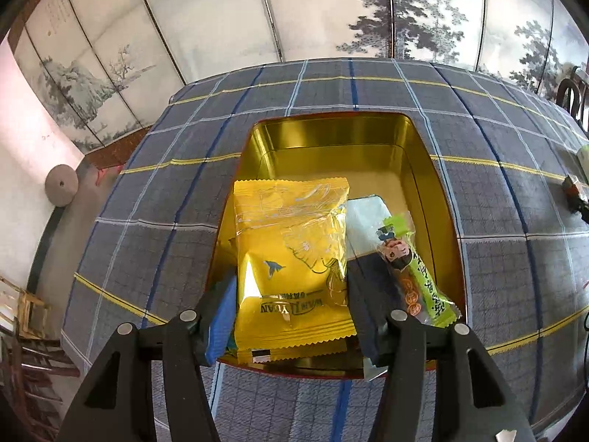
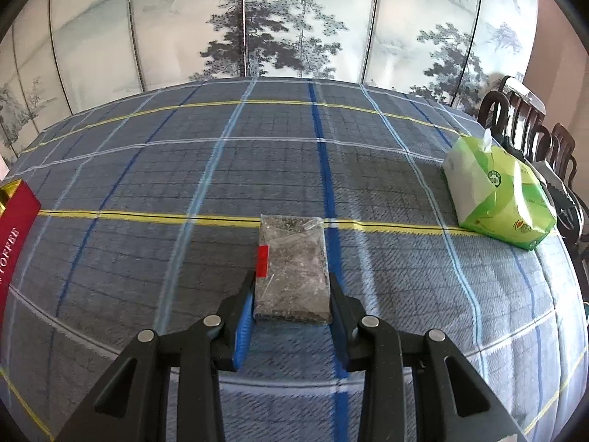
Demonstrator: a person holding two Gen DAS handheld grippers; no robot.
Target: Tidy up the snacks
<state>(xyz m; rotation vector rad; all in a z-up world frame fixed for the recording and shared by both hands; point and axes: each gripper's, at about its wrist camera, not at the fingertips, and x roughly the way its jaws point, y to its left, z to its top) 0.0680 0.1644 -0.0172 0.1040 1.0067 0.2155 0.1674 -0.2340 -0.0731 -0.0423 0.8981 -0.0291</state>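
In the left wrist view a gold tin [image 1: 423, 169] sits on the plaid tablecloth. In its near end lie a yellow snack packet [image 1: 291, 265], a pale blue packet [image 1: 368, 221] and a green stick snack [image 1: 416, 265]. My left gripper [image 1: 291, 316] is open, its fingers either side of the yellow packet over the tin. In the right wrist view my right gripper [image 2: 292, 305] is shut on a clear-wrapped dark grey snack bar [image 2: 292, 269] with a red tab, held just above the cloth.
A green tissue pack [image 2: 500, 195] lies at the right of the table, with dark wooden chairs [image 2: 530, 129] behind it. The tin's red side [image 2: 14, 228] shows at the left edge. A painted folding screen [image 2: 294, 25] stands behind the table.
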